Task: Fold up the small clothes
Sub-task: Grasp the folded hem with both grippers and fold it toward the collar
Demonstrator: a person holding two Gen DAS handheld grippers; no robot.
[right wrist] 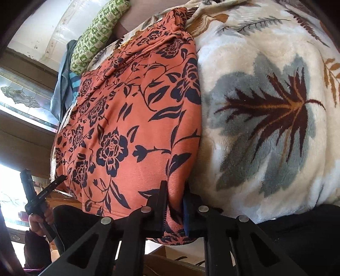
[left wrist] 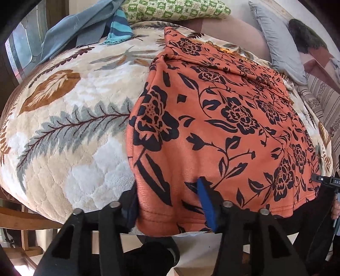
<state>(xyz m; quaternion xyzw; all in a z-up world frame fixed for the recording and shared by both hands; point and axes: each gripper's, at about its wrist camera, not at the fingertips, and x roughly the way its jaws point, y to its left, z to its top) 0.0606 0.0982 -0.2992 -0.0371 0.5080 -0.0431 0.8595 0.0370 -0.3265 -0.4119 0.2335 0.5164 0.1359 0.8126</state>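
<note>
Nearest in the left wrist view, the left gripper (left wrist: 170, 203) has its jaws set around the near hem of an orange garment with a black floral print (left wrist: 212, 118); a fold of the cloth bulges between the two pads, which stand fairly narrow and press its sides. In the right wrist view the right gripper (right wrist: 175, 203) pinches the other near corner of the same garment (right wrist: 131, 127), its jaws almost together with a thin ridge of orange cloth clamped between them. The garment lies spread flat on a plush blanket with a leaf pattern in cream, grey and brown (left wrist: 70, 118), its near hem hanging just over the blanket's front edge and its length running away from the cameras. At the far left of the right wrist view a hand (right wrist: 39, 220) grips the handle of the left tool beside the garment's corner. Farther back, past the top of the garment, a grey-blue cloth (left wrist: 80, 27) and a turquoise striped piece (left wrist: 120, 27) lie at the blanket's far edge. Beyond them a green checked cushion (left wrist: 176, 8) rests along the back, with a grey pillow (left wrist: 276, 48) off to the right of it.
</note>
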